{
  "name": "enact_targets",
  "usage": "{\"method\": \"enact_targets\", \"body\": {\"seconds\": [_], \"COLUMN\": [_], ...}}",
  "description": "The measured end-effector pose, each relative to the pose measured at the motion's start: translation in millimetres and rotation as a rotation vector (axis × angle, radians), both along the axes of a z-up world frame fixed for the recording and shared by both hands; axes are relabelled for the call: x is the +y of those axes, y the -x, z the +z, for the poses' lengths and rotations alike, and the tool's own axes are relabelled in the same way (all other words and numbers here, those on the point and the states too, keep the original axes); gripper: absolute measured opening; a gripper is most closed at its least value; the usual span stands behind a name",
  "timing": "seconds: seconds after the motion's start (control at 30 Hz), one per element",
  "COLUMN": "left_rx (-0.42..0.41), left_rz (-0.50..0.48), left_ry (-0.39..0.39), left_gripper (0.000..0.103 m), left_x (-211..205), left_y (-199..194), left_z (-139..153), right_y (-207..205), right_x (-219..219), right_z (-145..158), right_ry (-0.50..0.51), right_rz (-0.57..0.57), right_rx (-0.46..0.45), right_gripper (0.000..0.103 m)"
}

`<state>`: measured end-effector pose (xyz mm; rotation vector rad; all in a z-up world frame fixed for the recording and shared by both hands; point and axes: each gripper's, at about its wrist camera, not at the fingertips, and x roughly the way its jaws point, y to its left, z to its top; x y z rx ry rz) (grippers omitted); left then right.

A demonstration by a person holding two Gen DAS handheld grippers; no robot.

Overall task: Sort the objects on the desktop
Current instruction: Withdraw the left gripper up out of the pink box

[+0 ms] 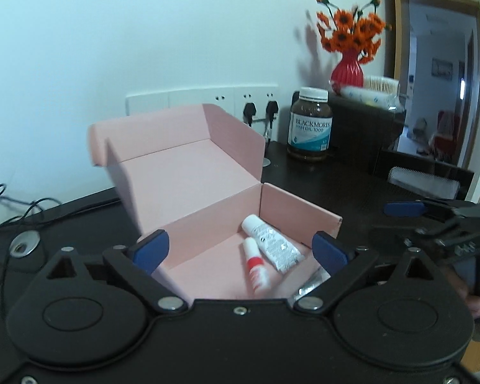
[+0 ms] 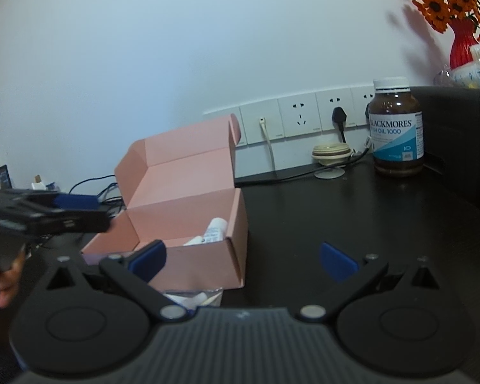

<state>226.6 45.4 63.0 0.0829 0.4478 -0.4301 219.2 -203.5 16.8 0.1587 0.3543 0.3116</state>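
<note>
An open pink cardboard box (image 1: pixel 208 198) stands on the dark desk with its lid up; it also shows in the right wrist view (image 2: pixel 188 211). Inside lie a white tube (image 1: pixel 272 244) and a smaller red-and-white tube (image 1: pixel 256 270). My left gripper (image 1: pixel 240 249) is open and empty, hovering over the box's near edge. My right gripper (image 2: pixel 243 259) is open and empty, just right of the box. A clear packet (image 2: pixel 195 299) lies below its left finger. A brown fish oil bottle (image 2: pixel 396 128) stands at the back.
A red vase of orange flowers (image 1: pixel 348 67) sits on a black cabinet at the back right. Wall sockets with plugs and cables (image 2: pixel 304 118) run behind the box. A comb (image 1: pixel 422 180) lies at the right. A small round stand (image 2: pixel 331 160) sits near the sockets.
</note>
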Motion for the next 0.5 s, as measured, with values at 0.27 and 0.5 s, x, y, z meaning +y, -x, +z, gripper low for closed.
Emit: {"method": "enact_targets", "body": {"seconds": [0.27, 0.5], "left_rx": [-0.023, -0.088], "left_rz": [0.063, 0.122], "left_ry": [-0.042, -0.089], "left_gripper": [0.103, 0.103], "left_x": [25.9, 40.4], "left_y": [44.5, 61.0], "left_z": [-18.6, -33.5], "right_y": [-1.2, -2.2], "right_x": [2.9, 6.8], "right_z": [0.0, -0.1], "right_ry": [0.021, 0.049], "right_rz": [-0.014, -0.025], "right_rx": [0.011, 0.023], "right_gripper": [0.102, 0.102]}}
